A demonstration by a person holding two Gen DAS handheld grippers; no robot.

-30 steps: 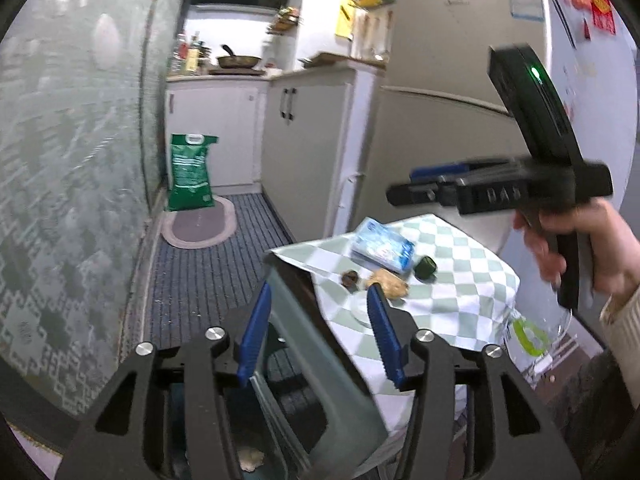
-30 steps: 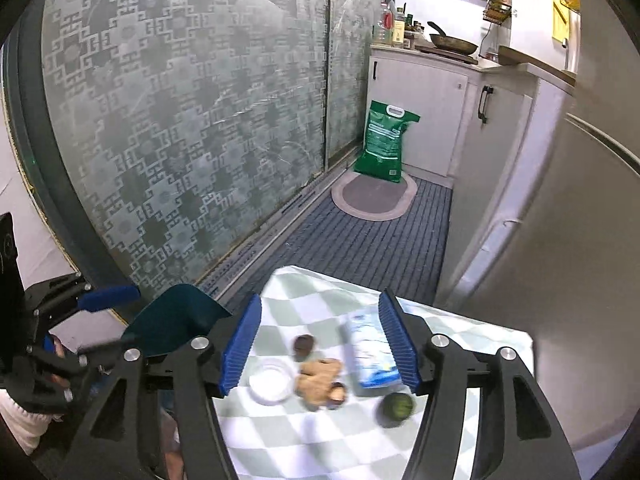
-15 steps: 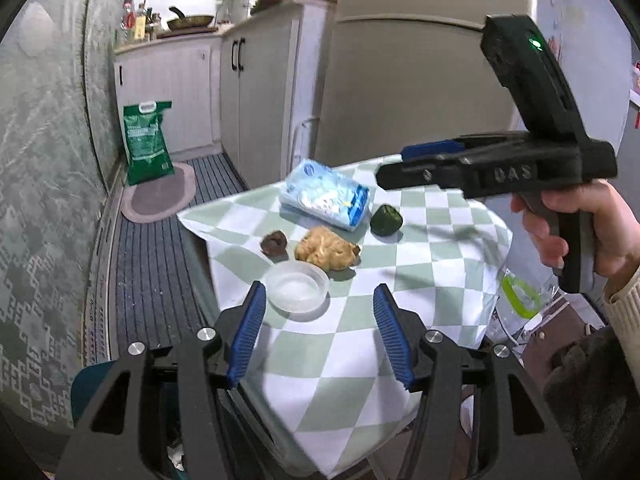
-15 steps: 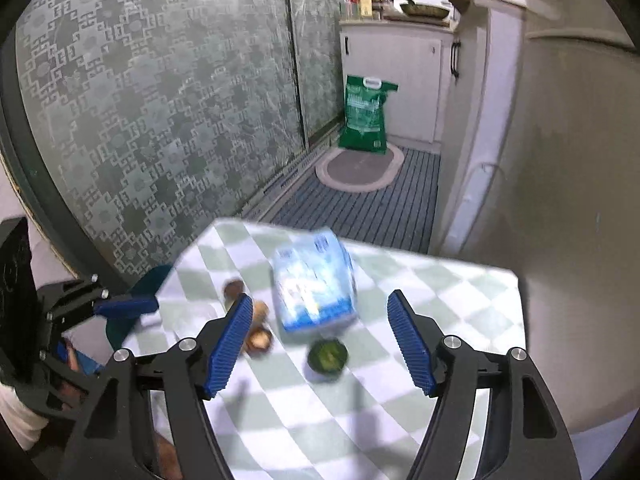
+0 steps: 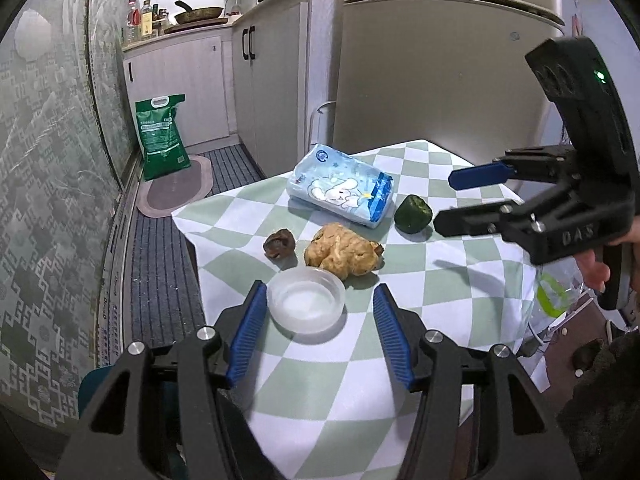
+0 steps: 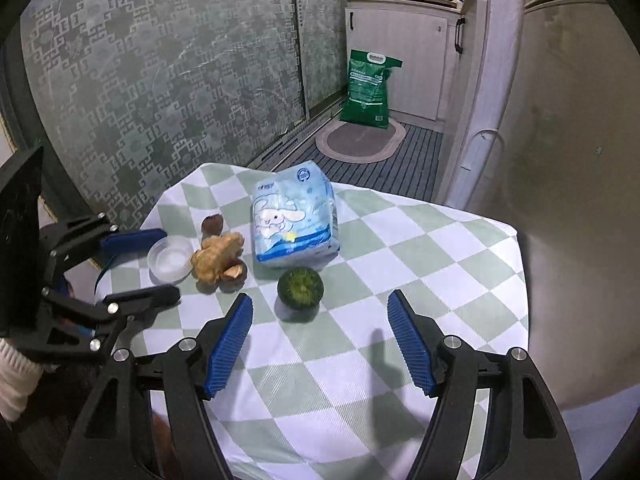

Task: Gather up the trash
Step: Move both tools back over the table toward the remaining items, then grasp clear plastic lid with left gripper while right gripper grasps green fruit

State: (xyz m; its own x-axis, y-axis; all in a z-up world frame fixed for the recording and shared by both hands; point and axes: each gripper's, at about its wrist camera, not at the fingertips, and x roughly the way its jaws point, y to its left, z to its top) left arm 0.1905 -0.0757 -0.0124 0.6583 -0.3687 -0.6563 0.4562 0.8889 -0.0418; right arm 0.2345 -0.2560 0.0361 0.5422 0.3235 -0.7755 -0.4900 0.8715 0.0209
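Observation:
A table under a green-and-white checked cloth [image 5: 460, 280] carries a blue tissue pack [image 5: 344, 194], a tan knobbly lump [image 5: 344, 254], a small brown scrap [image 5: 279, 243], a dark green round piece [image 5: 413, 214] and a clear shallow dish [image 5: 306, 300]. My left gripper [image 5: 319, 294] hovers open, and the dish lies just ahead between its fingertips without touching the pads. My right gripper [image 6: 319, 300] is open too, with the green piece [image 6: 300, 288] just beyond its fingertips. Each gripper shows in the other's view: the right gripper [image 5: 446, 201] and the left gripper [image 6: 166, 264].
A fridge [image 5: 440, 80] stands right behind the table, with white cabinets [image 5: 276, 80] beside it. A green sack [image 5: 160, 136] and an oval mat [image 5: 176, 192] lie on the ribbed floor. Patterned glass doors [image 6: 160, 80] line the left side. A clear plastic bag [image 5: 556, 296] hangs off the table's right.
Both grippers have come down and closer over the table, so the items loom larger. The left wrist view has swung from the floor and table edge onto the tabletop.

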